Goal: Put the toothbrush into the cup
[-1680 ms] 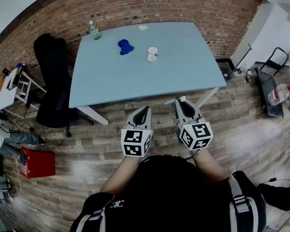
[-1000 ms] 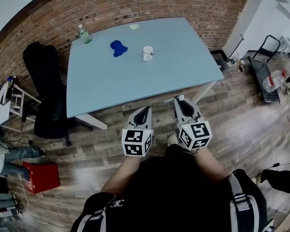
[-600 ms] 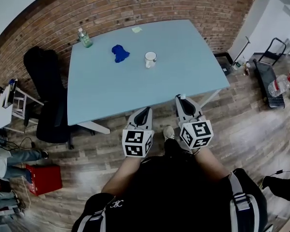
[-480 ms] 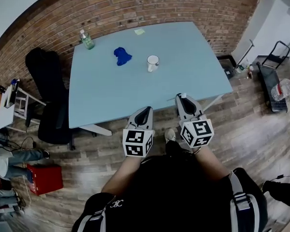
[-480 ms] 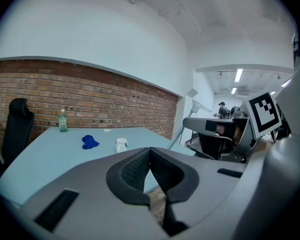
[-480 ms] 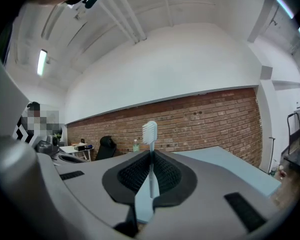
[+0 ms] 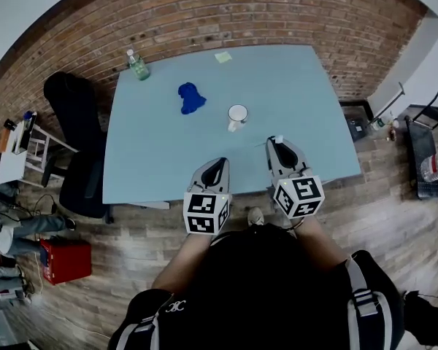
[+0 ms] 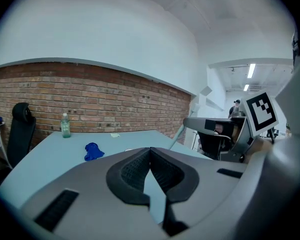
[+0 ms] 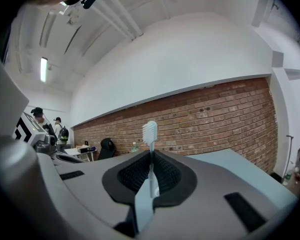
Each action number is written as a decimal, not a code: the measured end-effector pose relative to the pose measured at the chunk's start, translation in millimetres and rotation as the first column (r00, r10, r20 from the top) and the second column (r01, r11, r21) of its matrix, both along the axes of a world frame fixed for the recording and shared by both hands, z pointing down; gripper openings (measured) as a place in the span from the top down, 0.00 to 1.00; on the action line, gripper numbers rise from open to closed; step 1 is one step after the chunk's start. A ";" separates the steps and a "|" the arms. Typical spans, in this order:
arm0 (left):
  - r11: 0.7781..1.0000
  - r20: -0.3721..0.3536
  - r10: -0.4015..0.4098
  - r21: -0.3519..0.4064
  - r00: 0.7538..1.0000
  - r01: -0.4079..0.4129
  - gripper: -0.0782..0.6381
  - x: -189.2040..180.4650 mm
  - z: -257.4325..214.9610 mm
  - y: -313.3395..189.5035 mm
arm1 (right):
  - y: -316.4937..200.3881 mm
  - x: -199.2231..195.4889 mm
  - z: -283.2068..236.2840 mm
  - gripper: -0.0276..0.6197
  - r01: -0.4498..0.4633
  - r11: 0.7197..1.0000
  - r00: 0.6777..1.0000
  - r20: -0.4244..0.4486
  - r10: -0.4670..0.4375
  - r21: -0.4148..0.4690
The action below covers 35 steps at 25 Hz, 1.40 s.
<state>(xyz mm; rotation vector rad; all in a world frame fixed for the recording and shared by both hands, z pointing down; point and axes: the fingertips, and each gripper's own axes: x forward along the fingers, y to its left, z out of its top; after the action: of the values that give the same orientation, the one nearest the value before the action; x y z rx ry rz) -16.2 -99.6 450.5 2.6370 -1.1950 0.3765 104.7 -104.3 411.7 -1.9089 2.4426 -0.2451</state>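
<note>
Toothbrush (image 9: 150, 134) clamped upright in right gripper (image 7: 279, 146) jaws; left gripper (image 7: 219, 165) clenched, empty. Cup (image 7: 237, 116) (on tabletop (image 7: 160, 152), w/ nothing in it) not yet reached.

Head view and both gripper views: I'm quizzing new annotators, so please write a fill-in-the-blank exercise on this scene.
1. The right hand-held gripper is shut on a white ____.
2. The left hand-held gripper has its jaws together, with ____ between them.
3. The white cup stands on the light blue ____.
4. In the head view, the crumpled thing left of the cup is ____ in colour.
Missing words: toothbrush; nothing; table; blue.
</note>
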 end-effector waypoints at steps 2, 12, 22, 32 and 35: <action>1.000 0.004 -0.021 -0.001 1.000 0.021 0.88 9.1 -1.4 -18.1 | -19.3 10.4 0.0 0.90 0.019 1.000 1.000 0.004 -0.019 -0.004; 0.996 0.017 -0.088 -0.015 0.996 0.088 0.88 49.6 1.8 -84.9 | -98.9 39.9 4.3 0.90 0.123 0.992 0.992 0.019 -0.123 -0.008; 0.986 0.036 -0.162 -0.036 0.986 0.163 0.88 14.7 5.1 -116.0 | -161.0 30.7 33.1 0.90 0.150 0.986 0.988 0.055 -0.146 -0.071; 0.986 0.028 -0.165 -0.019 0.986 0.166 0.88 -20.5 -2.7 -133.5 | -196.2 18.6 73.8 0.90 0.074 0.987 0.997 0.001 -0.075 -0.145; 0.985 0.024 -0.168 -0.027 0.985 0.169 0.88 -27.1 1.2 -136.7 | -203.8 15.5 84.8 0.90 0.064 0.984 0.998 0.007 -0.064 -0.169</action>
<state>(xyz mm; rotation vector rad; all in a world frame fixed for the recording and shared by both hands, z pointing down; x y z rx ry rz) -43.4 -236.3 451.7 2.4900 -1.3959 0.3898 120.2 -308.1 496.5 -1.8916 2.5605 -0.4696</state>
